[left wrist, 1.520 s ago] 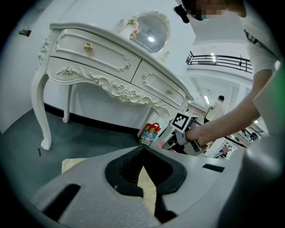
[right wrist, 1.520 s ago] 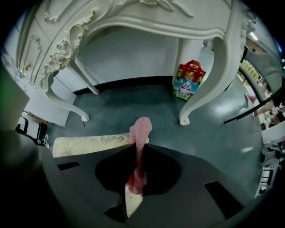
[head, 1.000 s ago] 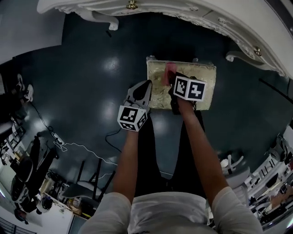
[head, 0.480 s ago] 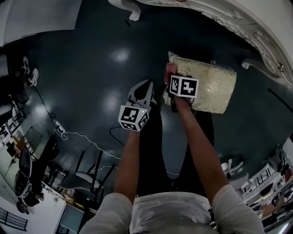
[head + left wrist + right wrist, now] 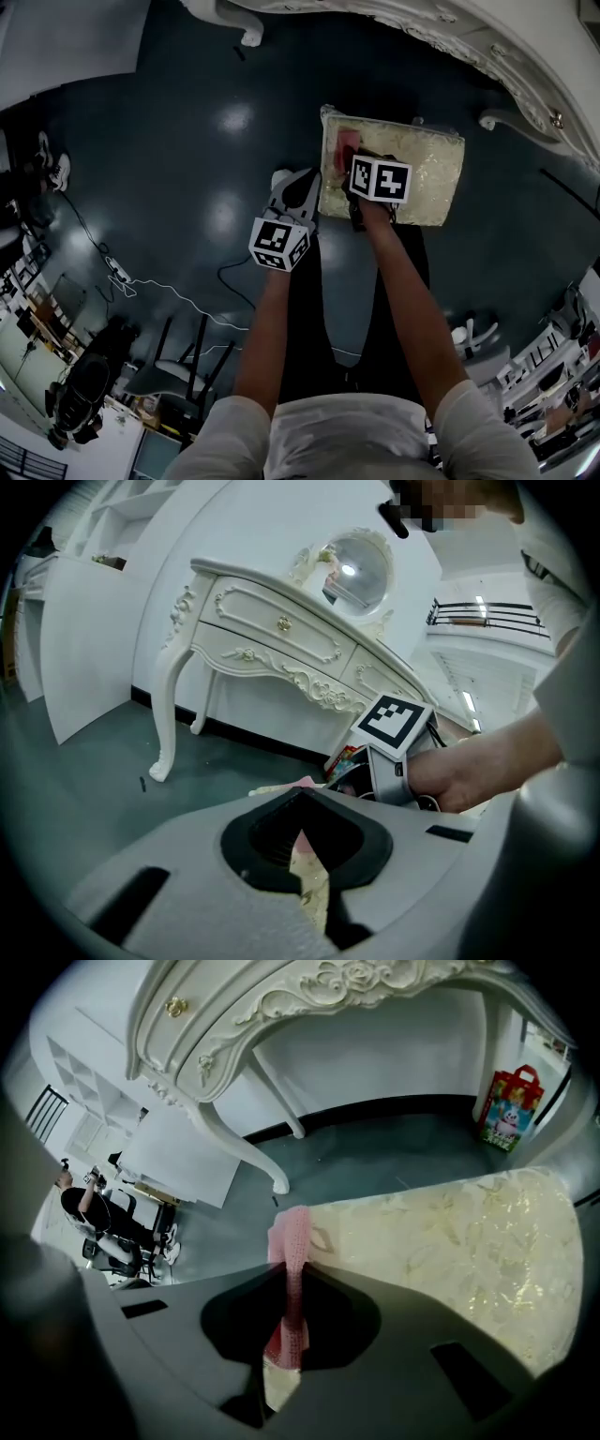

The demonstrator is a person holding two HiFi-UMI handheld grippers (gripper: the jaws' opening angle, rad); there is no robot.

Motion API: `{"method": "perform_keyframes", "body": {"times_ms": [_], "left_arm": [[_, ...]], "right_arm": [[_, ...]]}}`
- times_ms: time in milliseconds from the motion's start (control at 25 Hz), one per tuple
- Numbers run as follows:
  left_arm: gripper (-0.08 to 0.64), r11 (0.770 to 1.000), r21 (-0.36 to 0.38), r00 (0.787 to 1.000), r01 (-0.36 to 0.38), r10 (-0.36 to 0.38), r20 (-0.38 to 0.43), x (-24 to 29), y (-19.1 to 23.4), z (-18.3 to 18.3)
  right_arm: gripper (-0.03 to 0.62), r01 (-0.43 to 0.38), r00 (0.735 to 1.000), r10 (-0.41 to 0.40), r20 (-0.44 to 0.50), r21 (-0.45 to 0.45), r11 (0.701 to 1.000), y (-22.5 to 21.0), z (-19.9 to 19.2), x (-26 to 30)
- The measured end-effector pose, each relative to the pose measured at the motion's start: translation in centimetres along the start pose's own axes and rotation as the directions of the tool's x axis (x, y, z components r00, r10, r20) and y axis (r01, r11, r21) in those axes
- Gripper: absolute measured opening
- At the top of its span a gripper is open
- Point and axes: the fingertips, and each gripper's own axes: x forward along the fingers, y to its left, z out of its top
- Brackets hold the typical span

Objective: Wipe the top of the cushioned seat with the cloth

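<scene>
Right tool (image 5: 285, 1335): jaws clamped on pink cloth (image 5: 292, 1237), which lies on cushioned seat (image 5: 424, 173) near its left end, evidently mid-wipe. Left tool (image 5: 293, 190): jaws together, empty, parked beside the seat, apparently idle.

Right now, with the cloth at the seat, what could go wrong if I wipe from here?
1. The cloth hangs as a narrow bunched strip from the right hand-held gripper. Little of it may touch the seat, and the hard jaws might scrape the fabric.
2. In the head view the cloth is near the seat's left edge, so a stroke that way could slip off.
3. The left hand-held gripper, empty, hovers just beside that edge and could get bumped.
</scene>
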Motion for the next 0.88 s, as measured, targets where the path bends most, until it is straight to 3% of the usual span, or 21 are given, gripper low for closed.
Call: {"method": "perform_keyframes", "body": {"times_ms": [360, 880], "left_arm": [[0.012, 0.996, 0.045, 0.997, 0.071, -0.070, -0.028, 4.0, -4.9, -0.1], [0.012, 0.984, 0.079, 0.985, 0.160, -0.155, -0.069, 9.2, -11.9, -0.9]], "right_arm": [[0.032, -0.002, 0.999, -0.001, 0.041, 0.067, 0.998, -6.4, 0.5, -3.4], [0.032, 0.074, 0.993, -0.085, 0.085, 0.121, 0.990, -16.3, 0.8, -8.9]]}}
